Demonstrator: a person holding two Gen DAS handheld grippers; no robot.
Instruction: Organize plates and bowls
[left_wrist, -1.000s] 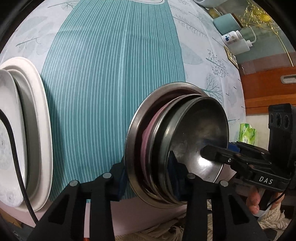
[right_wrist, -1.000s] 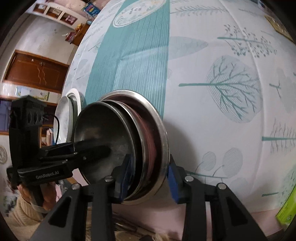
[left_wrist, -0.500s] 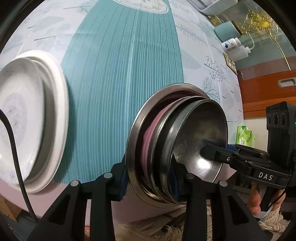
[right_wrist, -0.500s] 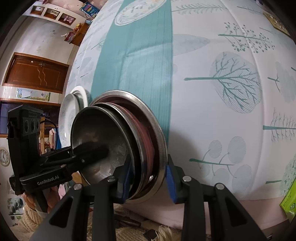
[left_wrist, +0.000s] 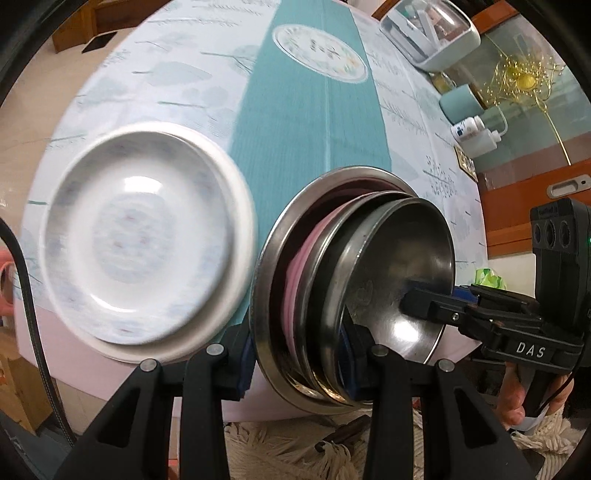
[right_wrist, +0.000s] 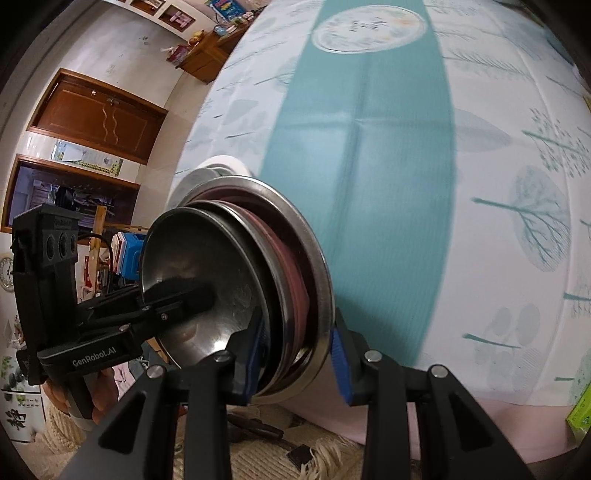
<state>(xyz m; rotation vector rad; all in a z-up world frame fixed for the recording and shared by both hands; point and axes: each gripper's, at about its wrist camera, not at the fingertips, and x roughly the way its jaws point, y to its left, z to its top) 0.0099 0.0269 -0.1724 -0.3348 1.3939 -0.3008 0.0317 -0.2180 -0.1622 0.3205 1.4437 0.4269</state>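
Note:
A nested stack of steel bowls with a pink one inside (left_wrist: 354, 295) is held on edge above the table's near edge by both grippers. My left gripper (left_wrist: 299, 354) is shut across the stack's rim. My right gripper (right_wrist: 295, 354) is shut on the same stack (right_wrist: 236, 273) from the other side; its finger (left_wrist: 428, 306) shows inside the top bowl. A stack of white plates (left_wrist: 140, 243) lies on the table to the left of the held stack. It is mostly hidden behind the bowls in the right wrist view (right_wrist: 221, 162).
A patterned plate (left_wrist: 319, 51) lies far back on the teal runner; it also shows in the right wrist view (right_wrist: 369, 29). A white box (left_wrist: 432, 33), a teal cup (left_wrist: 461, 103) and a white bottle (left_wrist: 476, 136) stand at the far right. A green packet (left_wrist: 489, 278) lies near the right edge.
Both grippers have lifted and drawn back with the bowl stack. The white plates now show face-on, and the far plate and box have come into view.

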